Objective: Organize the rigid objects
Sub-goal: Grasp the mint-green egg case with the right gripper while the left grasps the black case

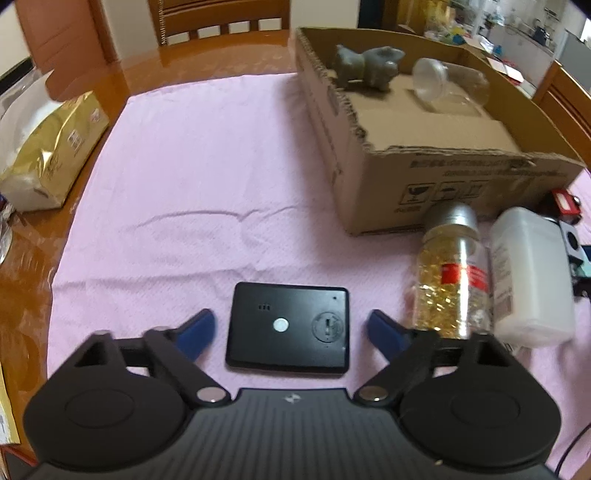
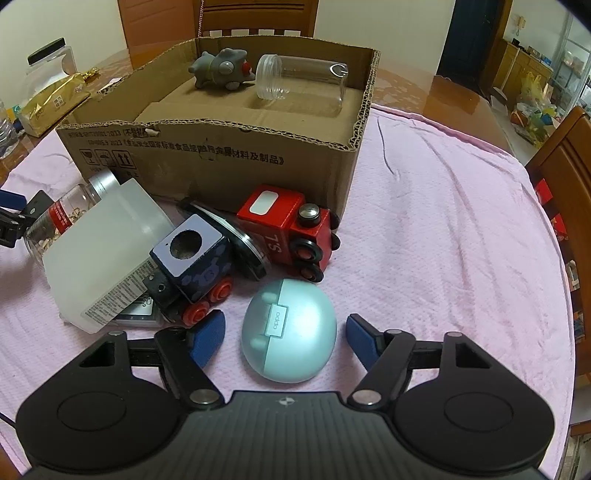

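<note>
My left gripper is open, its blue fingers on either side of a flat black device lying on the pink cloth. My right gripper is open around a light blue earbud case. A cardboard box stands behind; it holds a grey toy and a clear jar. In front of the box lie a red toy train, a dark blue toy car, a white bottle and a jar of gold flakes.
A gold packet lies on the wooden table at the left. Wooden chairs stand behind the table. A flat silver thing lies under the white bottle. The left gripper's fingertip shows at the left edge of the right wrist view.
</note>
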Tool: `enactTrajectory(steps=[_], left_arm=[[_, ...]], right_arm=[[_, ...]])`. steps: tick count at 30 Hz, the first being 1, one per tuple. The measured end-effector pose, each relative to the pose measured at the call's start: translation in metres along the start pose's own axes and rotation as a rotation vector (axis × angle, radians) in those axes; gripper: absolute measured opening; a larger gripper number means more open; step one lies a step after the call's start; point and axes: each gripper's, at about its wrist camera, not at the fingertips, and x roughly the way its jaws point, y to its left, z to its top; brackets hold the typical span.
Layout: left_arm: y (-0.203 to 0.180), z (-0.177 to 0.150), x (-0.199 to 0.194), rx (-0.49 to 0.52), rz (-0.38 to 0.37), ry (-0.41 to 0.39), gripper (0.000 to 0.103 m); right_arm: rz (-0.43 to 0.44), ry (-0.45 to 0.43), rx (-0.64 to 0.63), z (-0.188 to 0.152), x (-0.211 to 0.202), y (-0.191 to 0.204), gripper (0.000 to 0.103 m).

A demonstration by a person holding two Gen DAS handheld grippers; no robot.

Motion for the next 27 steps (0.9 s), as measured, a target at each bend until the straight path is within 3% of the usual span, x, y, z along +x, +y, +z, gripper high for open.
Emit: enactTrajectory(steps=[6, 8, 27], left_arm=[[-0.005, 0.004, -0.001, 0.047, -0.005, 0.003, 0.074], [-0.004, 0.005, -0.001, 0.051, -0.021, 0.005, 0.070], [-0.006, 0.014, -0.034, 0.172, -0.041, 0.007, 0.069]], right_arm=[[-0.002, 0.001, 0.002, 0.001, -0.001, 0.003, 0.066], [-0.006, 0.000, 0.008, 0.002, -0.001, 0.004, 0.058], [-0.010, 0.024, -0.039, 0.004, -0.019, 0.002, 0.057]])
